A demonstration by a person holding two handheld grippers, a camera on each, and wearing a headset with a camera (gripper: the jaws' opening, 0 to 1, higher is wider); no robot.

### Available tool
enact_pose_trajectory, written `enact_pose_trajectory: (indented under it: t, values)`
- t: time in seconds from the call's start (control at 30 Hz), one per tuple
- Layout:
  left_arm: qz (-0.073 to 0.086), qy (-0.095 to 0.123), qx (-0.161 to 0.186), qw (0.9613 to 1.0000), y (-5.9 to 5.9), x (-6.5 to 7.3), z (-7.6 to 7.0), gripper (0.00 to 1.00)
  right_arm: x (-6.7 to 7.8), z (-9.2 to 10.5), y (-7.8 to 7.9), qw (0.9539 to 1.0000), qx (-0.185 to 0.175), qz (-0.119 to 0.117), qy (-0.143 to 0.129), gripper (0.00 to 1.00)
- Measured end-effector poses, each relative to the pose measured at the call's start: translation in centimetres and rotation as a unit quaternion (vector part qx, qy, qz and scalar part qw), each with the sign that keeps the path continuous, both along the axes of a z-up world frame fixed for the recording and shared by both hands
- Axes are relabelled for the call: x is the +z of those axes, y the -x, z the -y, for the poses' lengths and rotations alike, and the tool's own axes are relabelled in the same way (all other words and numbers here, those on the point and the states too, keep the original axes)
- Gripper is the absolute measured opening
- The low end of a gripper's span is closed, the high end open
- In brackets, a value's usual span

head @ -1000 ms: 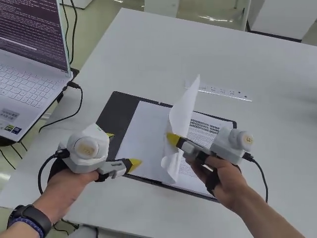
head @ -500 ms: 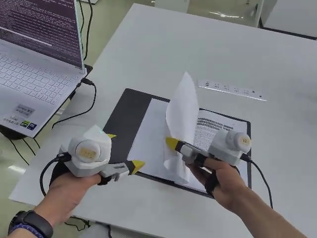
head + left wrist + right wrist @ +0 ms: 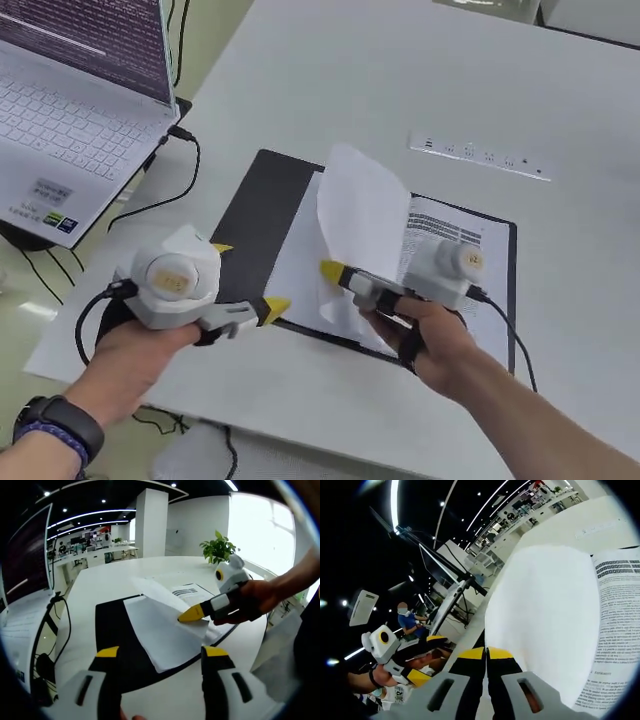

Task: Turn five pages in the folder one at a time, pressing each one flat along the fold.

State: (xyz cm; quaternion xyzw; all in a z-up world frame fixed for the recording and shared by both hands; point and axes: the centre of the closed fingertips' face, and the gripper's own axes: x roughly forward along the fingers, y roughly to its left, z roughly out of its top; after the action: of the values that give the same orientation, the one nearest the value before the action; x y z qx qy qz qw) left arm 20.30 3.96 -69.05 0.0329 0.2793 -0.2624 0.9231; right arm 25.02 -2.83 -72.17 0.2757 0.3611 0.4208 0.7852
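Jaws: right gripper (image 3: pixel 329 270) pinches the lifted page (image 3: pixel 365 205); left gripper (image 3: pixel 161 652) spread, empty. Lay the page leftward over the folder (image 3: pixel 250 215), then press along the fold.

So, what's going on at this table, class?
A person works an open folder on the white table with tongs in each hand. The right tongs are shut on a page, held lifted mid-turn and curling leftward. The left tongs are open by the folder's near edge, holding nothing. A laptop sits to the left.
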Motion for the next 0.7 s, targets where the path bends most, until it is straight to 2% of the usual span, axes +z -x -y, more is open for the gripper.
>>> enact_pose_trajectory:
  t: [0.17,0.47,0.6,0.7]
  values:
    - [-0.002,0.003,0.001,1.0000,0.0,-0.3,-0.1,0.63,-1.6,-0.4,-0.3,0.9998,-0.003,-0.016,0.007,0.00]
    - [-0.004,0.003,-0.006,1.0000,0.2,-0.4,-0.2,0.63,-3.1,-1.6,-1.1,0.9990,-0.016,-0.040,0.004,0.00]
    - [-0.008,0.003,-0.007,0.9999,0.1,-0.7,-0.2,0.63,-4.0,-2.2,-1.0,0.9986,-0.014,-0.049,0.009,0.00]
    - [-0.009,0.011,-0.002,0.9999,0.0,-0.6,-0.1,0.63,-4.7,-2.7,-1.1,0.9981,-0.012,-0.059,0.009,0.00]
